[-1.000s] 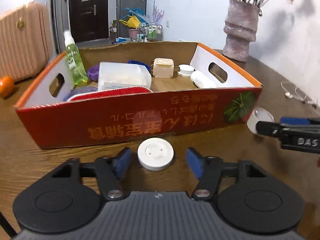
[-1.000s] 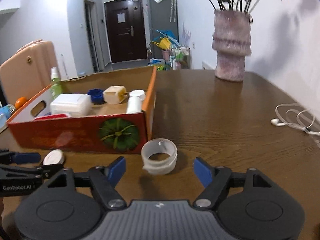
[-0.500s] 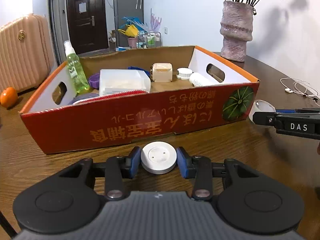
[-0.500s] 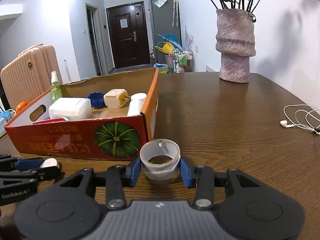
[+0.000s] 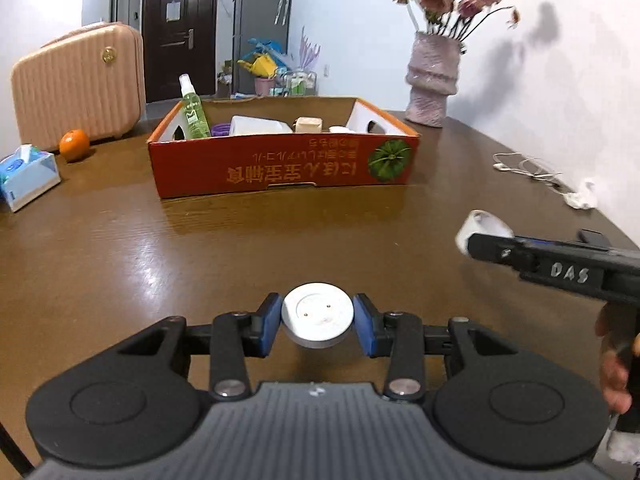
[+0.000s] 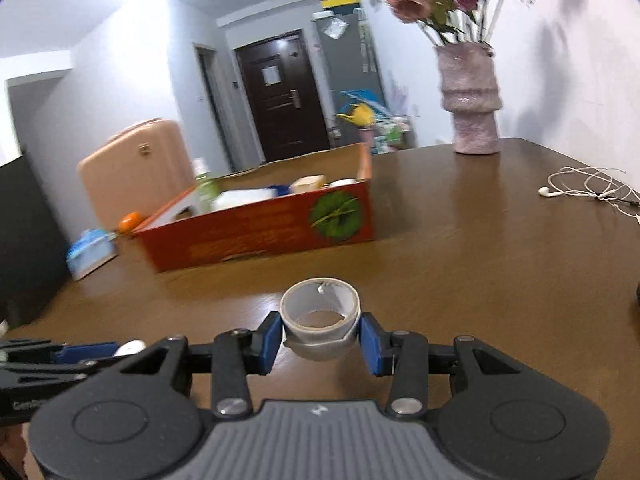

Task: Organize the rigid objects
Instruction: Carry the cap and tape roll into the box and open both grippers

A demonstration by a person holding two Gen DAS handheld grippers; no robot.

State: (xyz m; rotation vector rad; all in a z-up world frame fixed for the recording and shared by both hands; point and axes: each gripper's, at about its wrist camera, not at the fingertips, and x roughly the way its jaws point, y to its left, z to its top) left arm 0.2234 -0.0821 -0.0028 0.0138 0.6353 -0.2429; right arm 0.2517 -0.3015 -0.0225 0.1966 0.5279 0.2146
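Above the brown wooden table's near edge, the left gripper now clamps the white round plastic disc and the right gripper the greyish tape roll, both lifted back from the red cardboard box (seemingly clear of the wood), ready for boxing.

Bare table ahead; red box beyond, vase far right.

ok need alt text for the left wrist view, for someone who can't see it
The left gripper grips a flat white round disc between its blue pads, above a brown wooden table. Beyond it stands an open red cardboard box of household items; at right, the right gripper holds a white tape roll.
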